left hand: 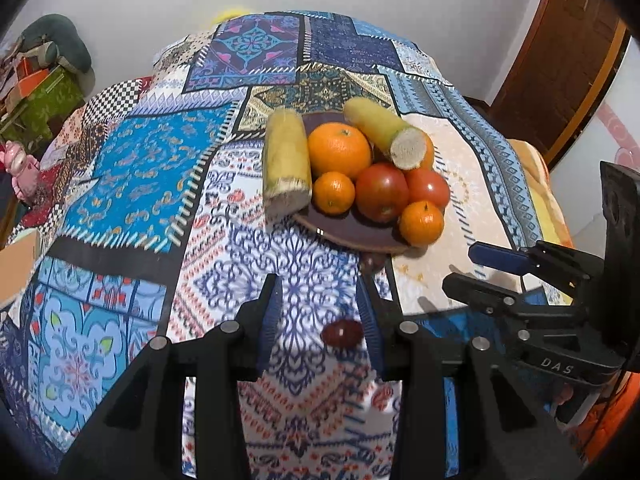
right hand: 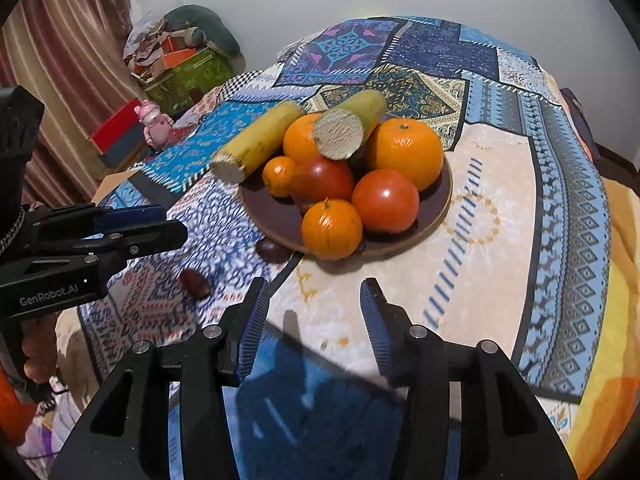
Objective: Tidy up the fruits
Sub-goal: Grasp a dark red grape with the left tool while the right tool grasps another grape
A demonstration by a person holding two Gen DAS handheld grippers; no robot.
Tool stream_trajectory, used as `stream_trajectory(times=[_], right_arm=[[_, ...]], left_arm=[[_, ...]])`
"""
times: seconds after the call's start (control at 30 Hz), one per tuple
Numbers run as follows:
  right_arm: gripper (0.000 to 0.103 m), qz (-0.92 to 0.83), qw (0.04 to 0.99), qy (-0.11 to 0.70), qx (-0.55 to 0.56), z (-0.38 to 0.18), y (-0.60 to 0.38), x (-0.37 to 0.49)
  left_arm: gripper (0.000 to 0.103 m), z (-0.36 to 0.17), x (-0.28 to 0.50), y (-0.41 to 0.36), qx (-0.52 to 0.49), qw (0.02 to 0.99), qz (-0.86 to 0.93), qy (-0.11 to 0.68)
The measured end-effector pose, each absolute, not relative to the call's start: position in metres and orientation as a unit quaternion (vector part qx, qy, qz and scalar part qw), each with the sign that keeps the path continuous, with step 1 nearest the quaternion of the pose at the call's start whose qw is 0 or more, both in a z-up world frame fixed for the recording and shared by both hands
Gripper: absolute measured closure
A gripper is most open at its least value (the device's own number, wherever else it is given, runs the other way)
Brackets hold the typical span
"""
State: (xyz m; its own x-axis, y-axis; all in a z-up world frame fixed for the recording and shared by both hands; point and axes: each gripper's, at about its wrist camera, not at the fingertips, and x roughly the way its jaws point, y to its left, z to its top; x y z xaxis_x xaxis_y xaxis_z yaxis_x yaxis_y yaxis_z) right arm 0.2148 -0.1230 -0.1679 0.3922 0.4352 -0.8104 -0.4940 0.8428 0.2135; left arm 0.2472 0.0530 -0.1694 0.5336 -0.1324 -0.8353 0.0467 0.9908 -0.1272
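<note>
Both grippers' fingers apart, empty | plate (right hand: 438, 208) heaped | date (left hand: 342, 333) between left fingers (left hand: 370, 312)

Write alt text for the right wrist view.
A dark round plate on a patchwork tablecloth holds oranges, two tomatoes and two cut sugarcane pieces, seen past the open right gripper in the foreground. Two small dark red fruits lie on the cloth beside the plate, and the left gripper reaches in from the left edge.

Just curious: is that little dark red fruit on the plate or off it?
Off. The dark red fruit lies on the patterned cloth, short of the plate.
</note>
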Motion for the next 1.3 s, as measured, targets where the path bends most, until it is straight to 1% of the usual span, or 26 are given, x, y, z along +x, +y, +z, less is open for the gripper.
stream_trajectory(times=[0.13, 0.53, 0.6, 0.63, 0.67, 0.9, 1.3], right_arm=[[0.059, 0.28, 0.831, 0.478, -0.038, -0.17, -0.121, 0.204], [0.059, 0.284, 0.826, 0.486, -0.033, -0.176, -0.112, 0.194], [0.059, 0.284, 0.826, 0.486, -0.033, -0.176, -0.108, 0.195], [0.059, 0.285, 0.826, 0.486, -0.033, -0.177, -0.106, 0.197], [0.059, 0.284, 0.826, 0.486, -0.034, -0.177, -0.105, 0.196], [0.059, 0.282, 0.824, 0.488, -0.05, -0.181, -0.083, 0.207], [0.06, 0.244, 0.826, 0.506, -0.042, -0.196, -0.055, 0.224]], left_arm=[[0.065, -0.176, 0.239, 0.053, -0.058, 0.867, -0.062, 0.49], [0.065, -0.202, 0.233, 0.036, -0.053, 0.855, -0.076, 0.51], [0.071, -0.204, 0.234, 0.036, -0.05, 0.856, -0.074, 0.509], [0.076, -0.205, 0.235, 0.037, -0.05, 0.856, -0.073, 0.51], [0.076, -0.206, 0.236, 0.037, -0.051, 0.856, -0.074, 0.51], [0.077, -0.2, 0.233, 0.048, -0.053, 0.865, -0.074, 0.494], [0.077, -0.193, 0.214, 0.086, -0.076, 0.873, -0.069, 0.477]])
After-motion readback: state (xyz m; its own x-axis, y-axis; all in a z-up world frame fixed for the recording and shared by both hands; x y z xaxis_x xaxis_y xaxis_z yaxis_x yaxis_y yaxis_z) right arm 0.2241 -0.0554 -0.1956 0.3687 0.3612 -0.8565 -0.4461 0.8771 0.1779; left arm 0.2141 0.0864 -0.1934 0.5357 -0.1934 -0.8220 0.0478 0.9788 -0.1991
